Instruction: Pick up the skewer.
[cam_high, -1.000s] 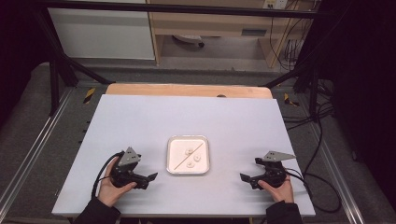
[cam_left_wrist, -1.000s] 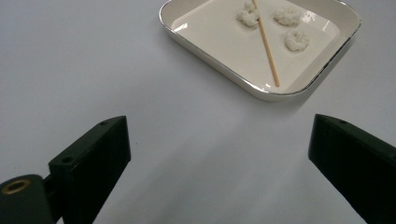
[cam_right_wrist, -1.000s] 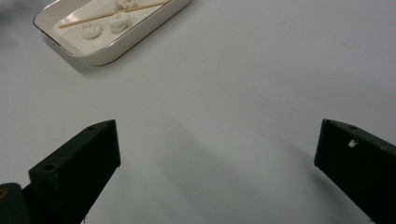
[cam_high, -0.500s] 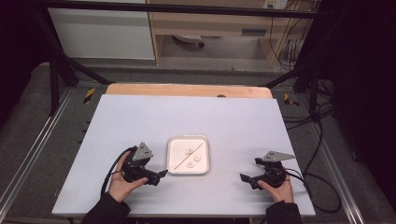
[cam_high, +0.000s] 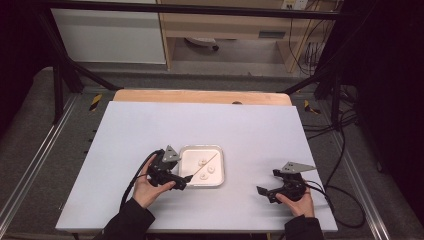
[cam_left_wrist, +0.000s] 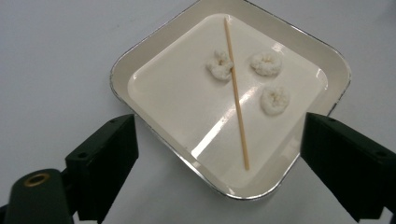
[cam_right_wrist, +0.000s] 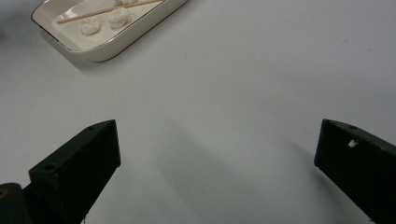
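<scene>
A square white tray with a thin metal rim sits on the table slightly left of centre. In it lie three white puffy ring-shaped pieces and a thin wooden skewer laid diagonally beside them. My left gripper hovers at the tray's near-left corner. Its jaws have just been closing a little but stand wide, and in the left gripper view they frame the tray's near edge without touching anything. My right gripper rests near the front right of the table, open, with bare table between its jaws.
The pale table top has a wooden strip along its far edge. Black frame bars and cables run around the table's sides. In the right gripper view the tray lies far off at the upper left.
My left gripper has moved right across the table up to the tray's near-left corner. The right gripper has stayed where it was.
</scene>
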